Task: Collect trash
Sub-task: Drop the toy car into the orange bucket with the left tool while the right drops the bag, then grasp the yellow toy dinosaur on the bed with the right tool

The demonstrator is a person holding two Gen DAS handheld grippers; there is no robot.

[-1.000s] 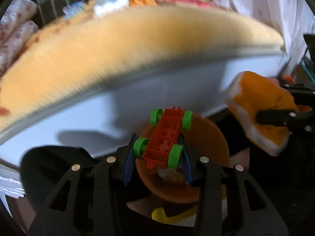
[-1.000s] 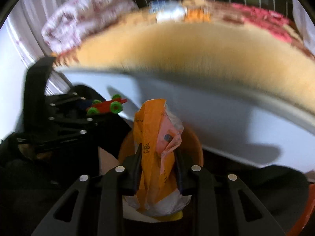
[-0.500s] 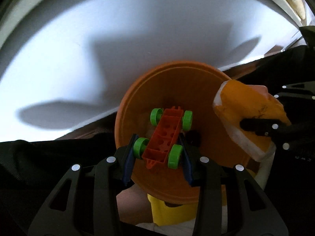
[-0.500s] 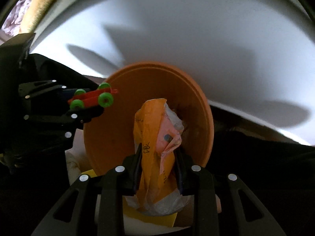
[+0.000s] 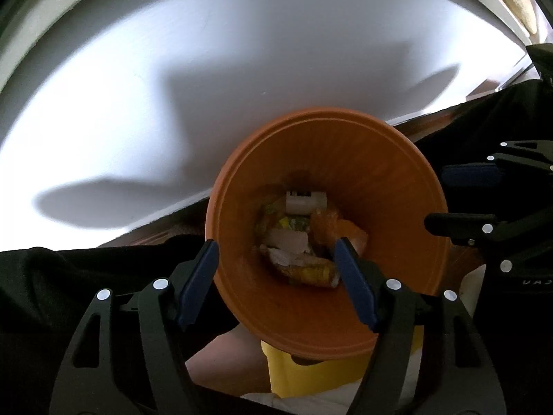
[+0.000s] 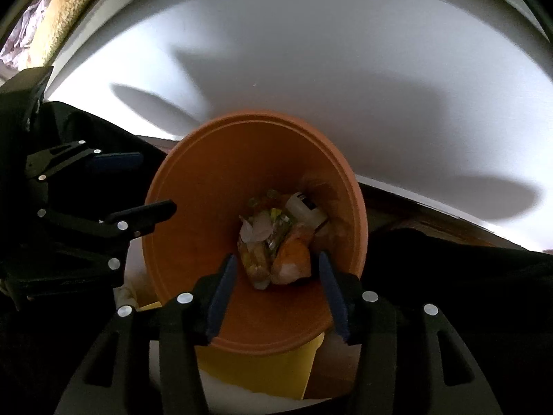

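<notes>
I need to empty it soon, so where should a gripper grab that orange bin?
Probably the orange bin by its flared rim, from above, one finger inside and one outside; the wall is too wide to span. The near rim sits under the open left gripper.

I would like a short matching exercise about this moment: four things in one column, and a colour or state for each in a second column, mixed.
Things:
1. bin
2. left gripper
3. container under the bin
4. wrapper

Colour or state:
a. yellow
b. lying among the trash inside
c. orange, seen from above
d. open, nothing between its pads

Pairs: 1-c, 2-d, 3-a, 4-b
</notes>
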